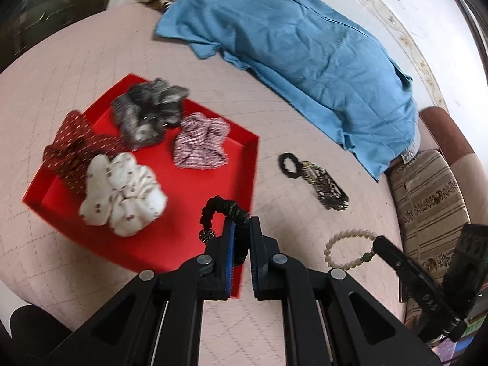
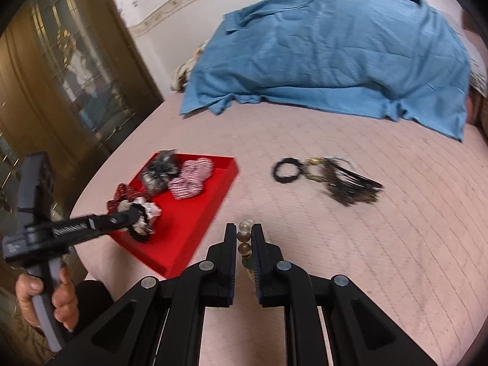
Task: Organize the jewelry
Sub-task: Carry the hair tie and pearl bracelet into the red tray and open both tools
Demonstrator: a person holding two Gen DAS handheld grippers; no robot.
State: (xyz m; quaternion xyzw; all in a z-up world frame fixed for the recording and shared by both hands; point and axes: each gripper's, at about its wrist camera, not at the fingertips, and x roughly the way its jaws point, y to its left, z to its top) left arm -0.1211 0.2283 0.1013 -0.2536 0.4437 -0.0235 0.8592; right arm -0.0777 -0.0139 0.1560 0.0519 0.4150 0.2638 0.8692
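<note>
Both tools are matte black plastic. The left claw has 2 flat fingers with blue ribbed pads, joined to triangular cut-out link arms by round silver pivot screws. The right claw matches it. Behind the left claw, a grey handle carries white lettering, gripped by the left hand.

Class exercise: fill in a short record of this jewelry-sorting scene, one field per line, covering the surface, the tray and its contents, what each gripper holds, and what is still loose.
Surface: pink quilted bed cover
Tray: red tray, on the cover
In tray: white scrunchie, grey scrunchie, striped scrunchie, dark red scrunchie lying over its rim
Left gripper: shut on black hair tie, above the tray
Right gripper: shut on bead bracelet
Loose: black ring tie, dark clip bundle
Background: blue shirt
</note>
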